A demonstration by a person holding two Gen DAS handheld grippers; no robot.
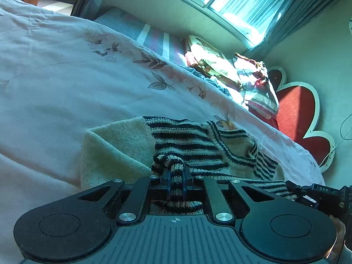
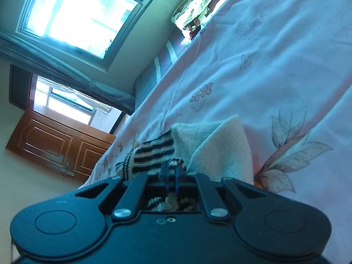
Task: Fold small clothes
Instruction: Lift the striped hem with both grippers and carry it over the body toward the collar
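**Ana:** Jaws on both sides were closed down to a narrow slit, each pinching a bunched bit of the striped sweater. On the left gripper a roll of striped knit sat squeezed between the blue pads, with more of it trailing back under the linkage.

**Ben:** Same on the right gripper; a small tuft of knit poked up between its pads. Where was the garment itself?

**Ana:** On the bed, lying on the floral sheet near its edge. Part of it had turned over so the cream lining showed as a raised flap beside the stripes. In the left view the other gripper's body sat just right of the sweater.

**Ben:** So, judging by that, the 2 grippers held one edge and were midway through carrying it over the rest.

**Ana:** That was my reading. To do it well, I'd have kept both grips level and moved them together, so the fold line stayed straight and the knit didn't twist.

**Ben:** And lowered the edge onto the far side before letting go, since loose knit sags. The pillows by the headboard were well apart, so nothing crowded the fold.
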